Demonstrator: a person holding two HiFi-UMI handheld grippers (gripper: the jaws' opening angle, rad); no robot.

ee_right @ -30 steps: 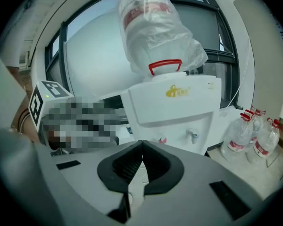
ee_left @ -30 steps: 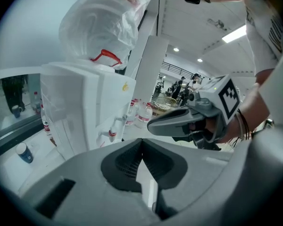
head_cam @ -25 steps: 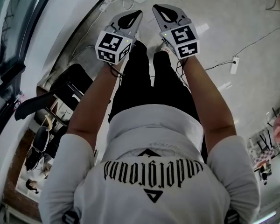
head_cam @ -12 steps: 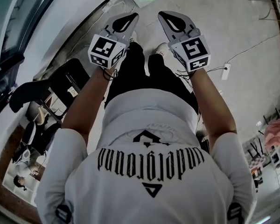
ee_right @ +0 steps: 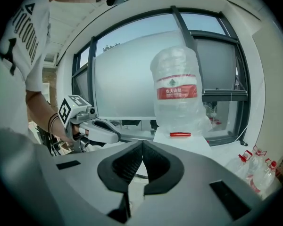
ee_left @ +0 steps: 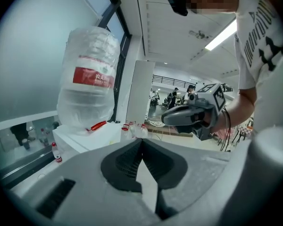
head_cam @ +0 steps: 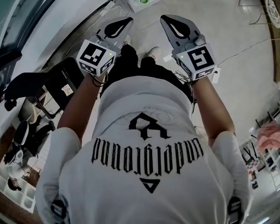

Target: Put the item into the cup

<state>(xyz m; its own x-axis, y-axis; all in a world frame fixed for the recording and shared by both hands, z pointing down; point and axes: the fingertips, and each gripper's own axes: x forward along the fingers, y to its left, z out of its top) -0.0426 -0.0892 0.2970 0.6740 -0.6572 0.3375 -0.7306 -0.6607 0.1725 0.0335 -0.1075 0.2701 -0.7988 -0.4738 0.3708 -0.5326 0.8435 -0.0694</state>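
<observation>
In none of the views can I make out a cup or an item for it. In the head view, my left gripper [head_cam: 125, 22] and right gripper [head_cam: 170, 18] are held side by side in the air over the floor, in front of a person in a white printed shirt. Both point forward, shut, with nothing between the jaws. The left gripper view shows the left gripper [ee_left: 141, 142] with its pads meeting, and the right gripper [ee_left: 169, 118] beside it. The right gripper view shows the right gripper [ee_right: 142, 145] equally shut and empty, with the left gripper [ee_right: 114, 137] at its left.
A large water jug [ee_left: 87, 79] [ee_right: 177, 91] stands on a white block with a red thing [ee_right: 180, 134] at its foot. Small bottles [ee_right: 254, 166] lie on the floor nearby. A black chair [head_cam: 42, 85] is at the left, and cables and a power strip [head_cam: 216, 73] at the right.
The grippers have drifted a little further apart, the left one down and to the left. The view has shifted over the floor. Both stayed shut and empty.
</observation>
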